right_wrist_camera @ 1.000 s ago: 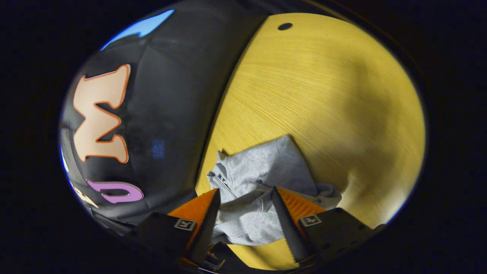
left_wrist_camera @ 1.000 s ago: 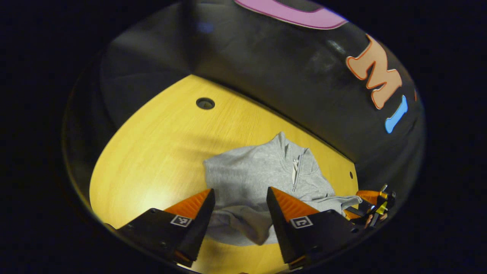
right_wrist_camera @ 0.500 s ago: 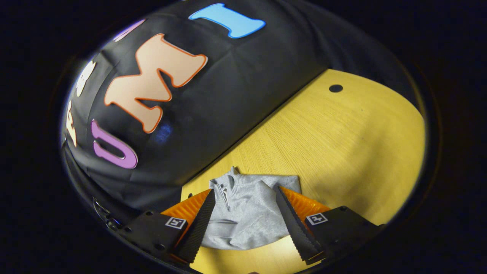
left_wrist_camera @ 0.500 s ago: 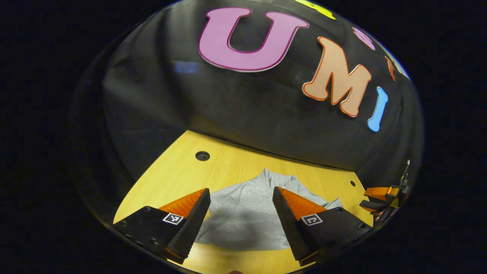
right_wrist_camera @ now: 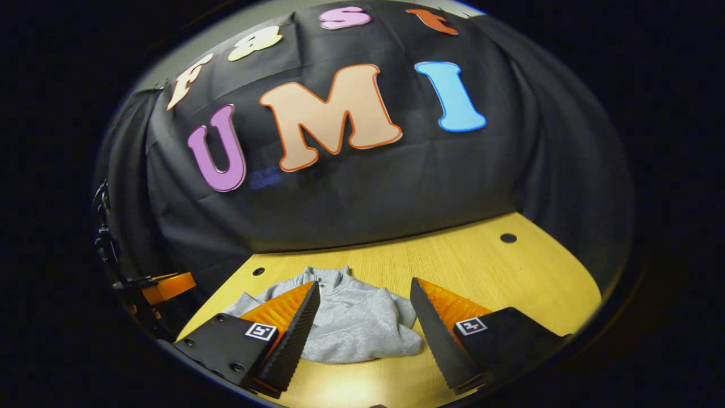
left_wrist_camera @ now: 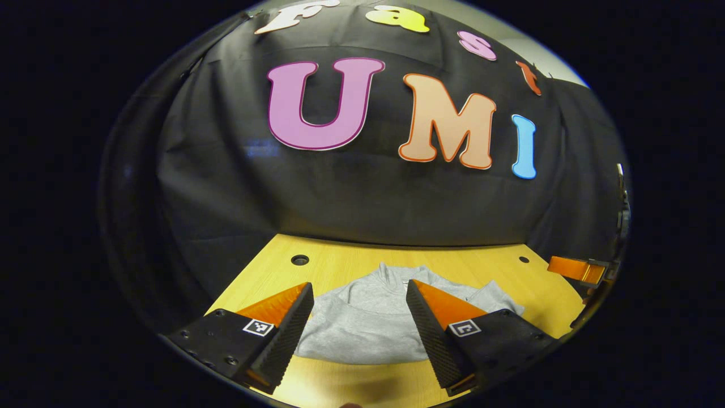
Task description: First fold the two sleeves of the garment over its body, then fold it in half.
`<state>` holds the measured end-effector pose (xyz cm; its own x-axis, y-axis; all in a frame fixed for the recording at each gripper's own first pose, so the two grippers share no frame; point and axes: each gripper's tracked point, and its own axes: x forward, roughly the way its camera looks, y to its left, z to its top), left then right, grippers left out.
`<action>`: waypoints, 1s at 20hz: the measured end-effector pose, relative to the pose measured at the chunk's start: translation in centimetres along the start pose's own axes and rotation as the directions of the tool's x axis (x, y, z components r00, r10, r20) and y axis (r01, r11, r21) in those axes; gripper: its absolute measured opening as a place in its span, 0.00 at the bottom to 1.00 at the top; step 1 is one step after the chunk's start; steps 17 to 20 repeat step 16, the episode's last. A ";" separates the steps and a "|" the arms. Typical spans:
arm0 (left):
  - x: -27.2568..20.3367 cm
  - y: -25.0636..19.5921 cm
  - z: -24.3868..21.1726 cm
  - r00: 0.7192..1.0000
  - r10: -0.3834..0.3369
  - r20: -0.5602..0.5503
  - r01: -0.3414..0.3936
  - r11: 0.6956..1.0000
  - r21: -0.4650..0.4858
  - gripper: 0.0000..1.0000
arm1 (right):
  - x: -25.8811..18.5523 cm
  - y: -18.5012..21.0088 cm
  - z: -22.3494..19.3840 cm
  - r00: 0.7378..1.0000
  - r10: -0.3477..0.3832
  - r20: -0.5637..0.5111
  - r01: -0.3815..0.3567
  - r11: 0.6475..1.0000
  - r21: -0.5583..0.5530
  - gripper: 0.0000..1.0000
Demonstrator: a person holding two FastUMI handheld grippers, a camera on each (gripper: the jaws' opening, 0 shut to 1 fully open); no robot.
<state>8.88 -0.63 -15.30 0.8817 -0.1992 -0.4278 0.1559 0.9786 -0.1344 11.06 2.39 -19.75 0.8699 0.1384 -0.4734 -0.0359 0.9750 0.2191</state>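
Both grippers hang above the near part of the wooden table (left_wrist_camera: 340, 266), each with its fingers spread wide and nothing between them. In the left gripper view the left gripper (left_wrist_camera: 359, 294) looks forward over the grey garment (left_wrist_camera: 368, 323), which lies flat on the table just ahead of and below the fingertips; neither finger touches the cloth. The garment's collar points away toward the black cloth wall (left_wrist_camera: 362, 209), and its near edge runs straight across between the two fingers. A loose flap of grey cloth pokes out on the garment's right side, past the right finger; it may be a sleeve end, though the view is too low to be sure. Farther right of the garment, at the table's edge, part of the other gripper shows.

In the right gripper view the right gripper (right_wrist_camera: 365, 289) frames the same garment (right_wrist_camera: 351, 323) from the other side. Here the garment sits mostly toward the left finger, with its rumpled right edge ending between the two fingers and bare table beyond it. A round hole (right_wrist_camera: 508, 238) in the table lies well to the right of the garment, near the wall; a smaller hole (right_wrist_camera: 259, 271) lies to its left.
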 end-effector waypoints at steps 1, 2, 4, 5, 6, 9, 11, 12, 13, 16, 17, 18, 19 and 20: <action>-0.4 -0.4 -0.2 1.000 0.004 0.010 -0.004 1.000 0.014 0.95 | -0.6 0.5 0.3 1.000 0.009 0.019 -0.008 1.000 -0.026 0.98; -0.8 -0.7 -0.4 1.000 0.005 0.016 -0.006 1.000 0.026 0.95 | -1.2 1.0 0.5 0.999 0.015 0.038 -0.013 0.999 -0.051 0.98; -1.5 -1.2 -0.3 1.000 0.008 0.029 -0.009 0.999 0.035 0.95 | -2.1 2.0 0.9 0.997 0.028 0.071 -0.022 0.996 -0.090 0.98; -1.8 -1.5 -0.4 0.999 0.006 0.032 -0.007 0.999 0.036 0.95 | -2.4 2.5 0.9 0.996 0.031 0.085 -0.023 0.994 -0.103 0.98; -1.9 -1.6 -0.7 1.000 0.003 0.018 -0.004 0.999 0.038 0.95 | -2.6 2.8 1.0 0.995 0.039 0.092 -0.028 0.993 -0.118 0.99; -2.2 -1.5 -0.6 1.000 0.005 0.004 -0.005 0.999 0.035 0.95 | -3.9 3.6 1.7 0.991 0.053 0.124 -0.035 0.989 -0.141 0.99; -2.2 -1.1 -0.1 1.000 0.016 0.013 -0.017 0.999 0.043 0.95 | -4.7 3.8 1.8 0.990 0.058 0.126 -0.041 0.990 -0.138 0.99; -2.0 -1.1 0.1 1.000 0.017 0.015 -0.018 0.999 0.044 0.95 | -4.9 3.7 1.8 0.991 0.057 0.124 -0.039 0.990 -0.139 0.99; -2.0 -1.1 0.1 1.000 0.017 0.014 -0.018 0.999 0.042 0.95 | -4.7 3.8 1.5 0.991 0.055 0.123 -0.038 0.990 -0.138 0.98; -2.1 -1.1 0.1 1.000 0.013 0.009 -0.013 0.999 0.034 0.95 | -5.0 3.9 1.3 0.990 0.055 0.130 -0.036 0.989 -0.143 0.98; -2.1 -1.1 0.1 1.000 0.013 0.009 -0.013 0.999 0.034 0.95 | -5.0 3.9 1.3 0.990 0.055 0.130 -0.036 0.989 -0.143 0.98; -2.1 -1.1 0.1 1.000 0.013 0.009 -0.013 0.999 0.034 0.95 | -5.0 3.9 1.3 0.990 0.055 0.130 -0.036 0.989 -0.143 0.98; -2.1 -1.1 0.1 1.000 0.013 0.009 -0.013 0.999 0.034 0.95 | -5.0 3.9 1.3 0.990 0.055 0.130 -0.036 0.989 -0.143 0.98; -2.1 -1.1 0.1 1.000 0.013 0.009 -0.013 0.999 0.034 0.95 | -5.0 3.9 1.3 0.990 0.055 0.130 -0.036 0.989 -0.143 0.98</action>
